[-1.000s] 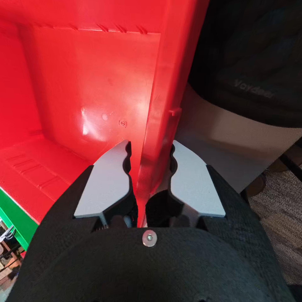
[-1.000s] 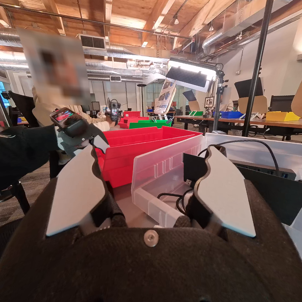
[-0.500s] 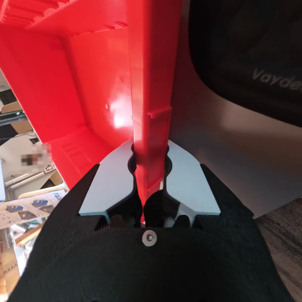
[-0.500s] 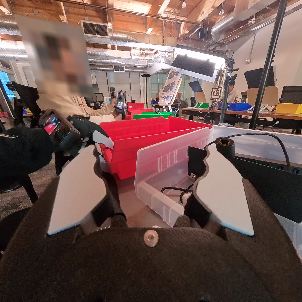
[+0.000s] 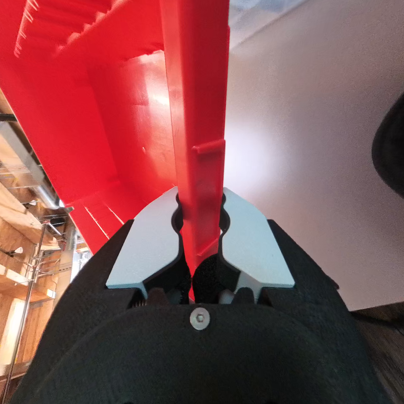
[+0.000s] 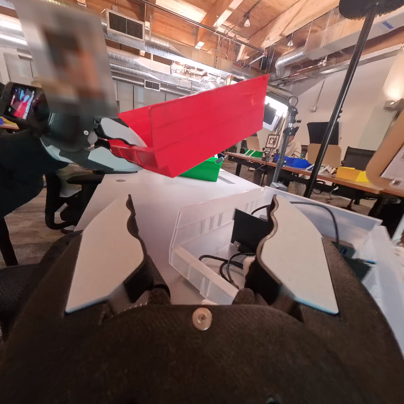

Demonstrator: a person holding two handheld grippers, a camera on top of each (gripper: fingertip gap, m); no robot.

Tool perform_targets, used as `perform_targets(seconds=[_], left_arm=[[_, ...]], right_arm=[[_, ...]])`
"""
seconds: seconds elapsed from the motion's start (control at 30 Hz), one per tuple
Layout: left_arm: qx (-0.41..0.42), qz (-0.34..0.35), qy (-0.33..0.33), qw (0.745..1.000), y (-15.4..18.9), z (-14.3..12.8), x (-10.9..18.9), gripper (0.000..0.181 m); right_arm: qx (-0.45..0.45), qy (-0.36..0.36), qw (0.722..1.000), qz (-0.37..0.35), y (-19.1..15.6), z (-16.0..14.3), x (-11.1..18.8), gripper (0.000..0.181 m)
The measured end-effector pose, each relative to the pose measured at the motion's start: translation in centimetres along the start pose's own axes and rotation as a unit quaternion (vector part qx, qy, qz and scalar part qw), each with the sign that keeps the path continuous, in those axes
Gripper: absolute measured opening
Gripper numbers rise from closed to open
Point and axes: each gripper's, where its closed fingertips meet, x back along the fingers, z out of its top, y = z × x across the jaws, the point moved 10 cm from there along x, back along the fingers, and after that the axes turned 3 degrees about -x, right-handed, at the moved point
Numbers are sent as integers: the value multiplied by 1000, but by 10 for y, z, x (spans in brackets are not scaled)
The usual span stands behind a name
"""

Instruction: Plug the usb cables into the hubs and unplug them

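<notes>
My left gripper is shut on the side wall of a red plastic bin. In the right wrist view the left gripper holds the red bin tilted in the air above the white table. My right gripper is open and empty, low over the table. A clear plastic bin sits just ahead of it. Inside lie a black hub and black usb cables. A second dark hub shows at the right, partly hidden by my right finger.
A green bin stands on the table behind the red one. A black light-stand pole rises at the right. A black chair is left of the table. Other tables with blue and yellow bins and a seated person are far off. The grippers' ends are close to 25 cm from one another. Between my right fingertips and the black hub there is roughly 20 cm.
My left gripper closed on the red bin's wall and lifted it off the table, tilting it up. The green bin behind it came into sight. My right gripper stayed open.
</notes>
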Motion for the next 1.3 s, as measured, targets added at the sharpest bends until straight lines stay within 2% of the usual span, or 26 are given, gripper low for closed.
perform_targets(seconds=[0.17, 0.3, 0.4, 0.47, 0.63, 0.8, 0.93, 1.07, 1.2, 1.3], left_arm=[[2, 30, 37, 999, -23, 43, 17, 29], [4, 25, 90, 996, -35, 93, 24, 29], [6, 9, 152, 988, -38, 140, 28, 29], [5, -10, 195, 981, -39, 174, 33, 29], [1, -53, 283, 958, -36, 257, 42, 29], [-30, -108, 315, 942, -15, 337, 39, 29], [-65, -156, 319, 933, 15, 387, 24, 29], [-88, -188, 305, 929, 45, 422, 1, 29], [-102, -213, 279, 931, 69, 443, -20, 29], [-109, -219, 271, 931, 81, 448, -29, 29]], right_arm=[[72, -7, 996, -43, 17, 50, 40, 111], [161, -65, 979, -108, 39, 97, 90, 109], [191, -144, 958, -158, 52, 122, 134, 109], [194, -168, 948, -186, 57, 137, 163, 108], [198, -167, 934, -247, 58, 169, 226, 104], [205, -169, 920, -288, 49, 185, 272, 102], [214, -191, 908, -304, 46, 186, 292, 102], [216, -189, 907, -309, 48, 186, 299, 101], [215, -199, 905, -308, 52, 183, 300, 100], [219, -219, 902, -299, 56, 178, 298, 100]])
